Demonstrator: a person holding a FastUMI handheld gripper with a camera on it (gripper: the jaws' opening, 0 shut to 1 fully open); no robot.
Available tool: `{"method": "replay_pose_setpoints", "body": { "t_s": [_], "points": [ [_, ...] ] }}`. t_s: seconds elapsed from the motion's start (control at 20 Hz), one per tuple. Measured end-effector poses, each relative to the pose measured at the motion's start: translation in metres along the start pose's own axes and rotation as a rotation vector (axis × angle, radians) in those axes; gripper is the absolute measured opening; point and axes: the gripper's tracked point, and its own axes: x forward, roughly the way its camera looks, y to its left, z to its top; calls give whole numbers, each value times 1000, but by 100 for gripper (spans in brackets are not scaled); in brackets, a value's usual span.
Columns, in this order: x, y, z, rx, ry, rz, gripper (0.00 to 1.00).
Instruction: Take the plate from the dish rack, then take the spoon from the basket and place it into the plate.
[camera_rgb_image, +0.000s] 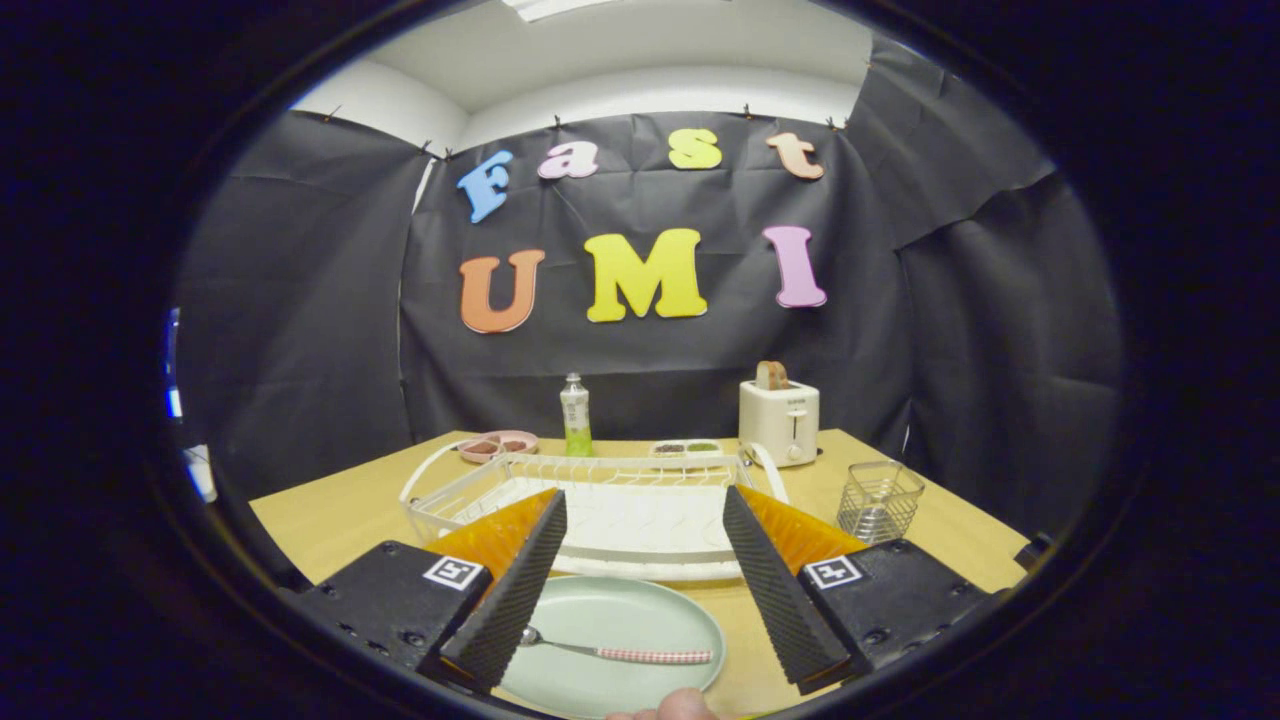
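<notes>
A pale green plate (620, 610) lies flat on the wooden table, low between my two fingers. On it rests a spoon (640, 654) with a red-and-white checked handle, its bowl towards the left finger. My gripper (645, 510) stands open above the plate, holding nothing. Just beyond the plate sits the white wire dish rack (600, 500). The clear wire basket (880, 500) stands to the right of the rack, past the right finger. A fingertip of a person's hand (680, 706) shows at the plate's near rim.
Behind the rack stand a green-and-white bottle (575, 415), a pink divided dish (498, 445), a small tray with dark fillings (685, 450) and a white toaster (780, 420) with bread in it. Bare table (330, 515) lies to the rack's left.
</notes>
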Motion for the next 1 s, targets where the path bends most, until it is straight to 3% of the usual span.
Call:
{"method": "replay_pose_setpoints", "body": {
  "t_s": [1.0],
  "points": [
    [-51,18,8,-57,-69,-96,100]
  ]
}}
